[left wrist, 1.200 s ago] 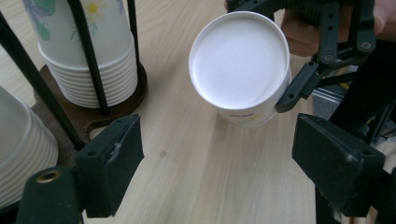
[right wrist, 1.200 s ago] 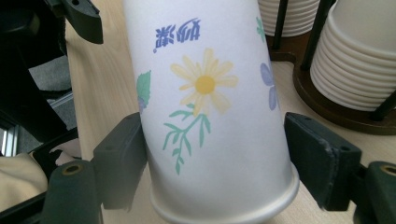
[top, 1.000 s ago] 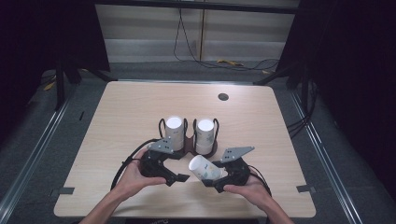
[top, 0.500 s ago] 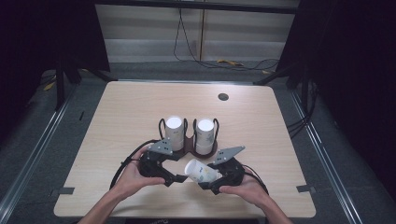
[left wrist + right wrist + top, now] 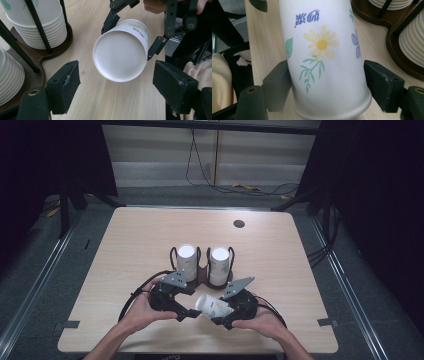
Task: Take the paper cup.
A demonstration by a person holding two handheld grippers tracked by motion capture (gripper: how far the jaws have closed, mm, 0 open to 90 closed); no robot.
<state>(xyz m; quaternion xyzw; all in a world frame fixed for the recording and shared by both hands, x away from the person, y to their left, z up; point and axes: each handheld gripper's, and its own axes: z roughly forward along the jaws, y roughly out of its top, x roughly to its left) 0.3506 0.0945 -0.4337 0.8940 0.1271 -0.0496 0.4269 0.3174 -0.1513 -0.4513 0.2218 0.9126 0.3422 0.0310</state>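
A white paper cup [image 5: 210, 304] with a flower print [image 5: 322, 45] lies on its side just above the table. My right gripper [image 5: 221, 310] is shut on it near the rim, with both pads [image 5: 278, 82] pressing its wall. The cup's closed base [image 5: 120, 51] faces my left gripper [image 5: 188, 309]. In the left gripper view my left gripper [image 5: 116, 75] is open. Its jaws have just been closing, one on each side of the base without touching it. Behind the grippers, two stacks of cups [image 5: 187, 260] [image 5: 219, 262] stand upside down in a wire-and-wood holder [image 5: 202, 279].
The holder's dark wooden base [image 5: 53, 53] and its wire posts stand close behind both grippers. A round black grommet [image 5: 239, 223] sits near the table's far edge. The left gripper's cable [image 5: 131, 296] loops on the table at the left. The table's front edge lies just below the hands.
The cup in the right gripper has edged slightly left, toward the left gripper. Both hands have otherwise kept their places.
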